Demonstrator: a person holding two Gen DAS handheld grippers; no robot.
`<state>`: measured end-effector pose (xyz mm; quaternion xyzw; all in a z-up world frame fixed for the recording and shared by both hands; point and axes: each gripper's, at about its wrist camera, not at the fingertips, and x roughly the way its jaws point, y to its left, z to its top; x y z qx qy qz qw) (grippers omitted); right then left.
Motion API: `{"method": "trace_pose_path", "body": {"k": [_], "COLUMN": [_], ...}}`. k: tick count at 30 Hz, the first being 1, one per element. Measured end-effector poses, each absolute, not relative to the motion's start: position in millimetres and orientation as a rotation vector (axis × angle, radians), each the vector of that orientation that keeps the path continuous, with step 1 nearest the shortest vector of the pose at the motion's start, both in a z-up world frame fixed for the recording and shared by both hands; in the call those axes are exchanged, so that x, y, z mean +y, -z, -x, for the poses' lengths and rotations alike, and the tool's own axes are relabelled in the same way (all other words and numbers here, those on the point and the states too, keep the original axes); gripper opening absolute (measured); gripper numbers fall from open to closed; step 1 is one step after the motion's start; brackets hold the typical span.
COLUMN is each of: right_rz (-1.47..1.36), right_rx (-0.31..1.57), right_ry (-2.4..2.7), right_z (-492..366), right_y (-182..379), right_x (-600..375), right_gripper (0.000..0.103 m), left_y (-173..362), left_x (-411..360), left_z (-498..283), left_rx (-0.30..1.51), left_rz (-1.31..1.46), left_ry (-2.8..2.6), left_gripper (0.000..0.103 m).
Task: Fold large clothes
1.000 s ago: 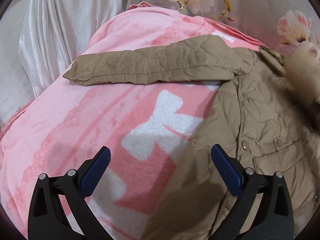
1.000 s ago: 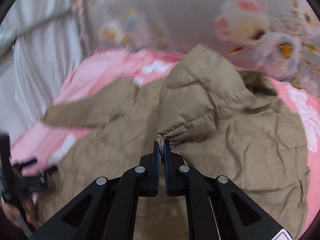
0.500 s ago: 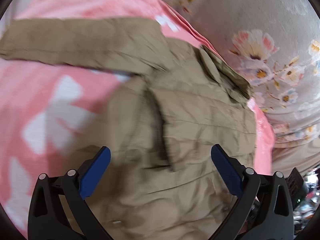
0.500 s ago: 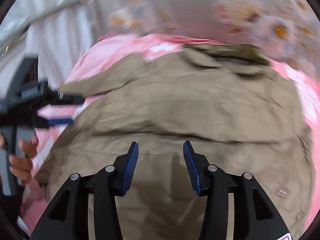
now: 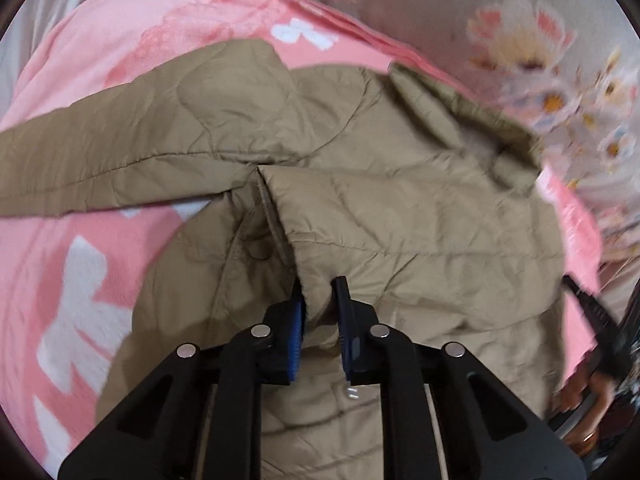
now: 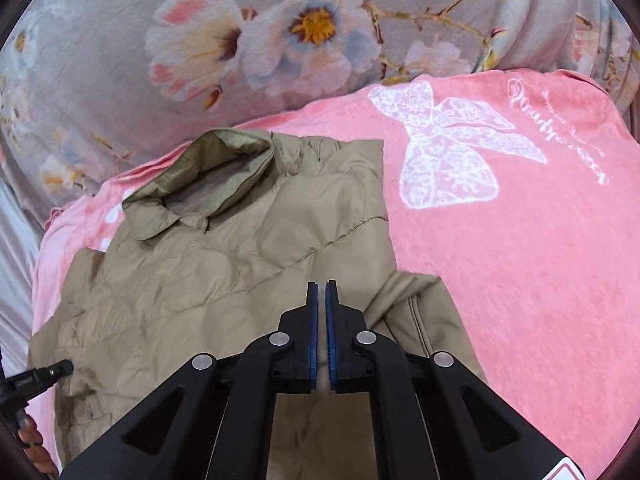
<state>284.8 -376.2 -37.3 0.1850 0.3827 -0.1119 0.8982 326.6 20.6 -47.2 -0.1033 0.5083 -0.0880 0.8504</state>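
A tan quilted jacket (image 5: 400,220) lies spread on a pink blanket (image 5: 92,264). Its left sleeve (image 5: 120,152) stretches out to the left, and its collar (image 5: 460,116) is at the far side. My left gripper (image 5: 320,304) is closing, with a fold of the jacket's front edge pinched between its blue pads. In the right wrist view the jacket (image 6: 192,280) has its right side folded in, with the collar (image 6: 208,176) at the top left. My right gripper (image 6: 322,292) hovers over that folded part with its jaws shut. No fabric shows bunched between them.
A grey floral quilt (image 6: 280,40) is heaped along the far side of the blanket (image 6: 520,280). White sheeting (image 6: 16,248) runs down the left. A person's hand (image 6: 32,440) on the other black tool shows at the lower left edge.
My left gripper swung over the jacket and closed from wide open onto its front edge. My right gripper let go of the sleeve cuff, opened, moved right and shut again.
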Motion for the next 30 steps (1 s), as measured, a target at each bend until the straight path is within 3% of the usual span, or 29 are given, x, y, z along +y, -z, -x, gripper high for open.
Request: {"method": "trace_pose_path", "body": {"k": [5, 7, 9, 12, 16, 21, 30], "right_rz": [-0.349, -0.348, -0.371, -0.382, -0.289, -0.214, -0.266], "right_rx": [0.895, 0.883, 0.843, 0.774, 0.785, 0.868, 0.862], "right_ry": [0.274, 0.302, 0.277, 0.208, 0.13, 0.154, 0.156], "right_z": [-299.1, -294.4, -287.0, -278.6, -289.8, -307.2, -300.5], "right_y": [68.5, 60.5, 46.5, 17.3, 3.0, 34.9, 73.9], "right_x": [-383.4, -385.1, -383.5, -367.4, -323.2, -302.3, -308.2], "right_gripper": [0.0, 0.0, 0.0, 0.0, 0.0, 0.0, 0.0], "left_y": [32.4, 5.4, -24.9, -46.9, -21.8, 36.2, 69.6], "left_x": [16.5, 23.2, 27.8, 12.2, -39.4, -76.7, -75.8], "left_z": [-322.8, -313.7, -304.3, -299.1, -311.9, -323.7, -307.6], "left_rx": [0.985, 0.895, 0.793, 0.769, 0.847, 0.963, 0.899], "left_rz": [0.083, 0.065, 0.074, 0.133, 0.12, 0.077, 0.073], "left_ry": [0.128, 0.072, 0.042, 0.134, 0.239, 0.236, 0.258], "left_gripper": [0.018, 0.019, 0.027, 0.028, 0.028, 0.028, 0.028]}}
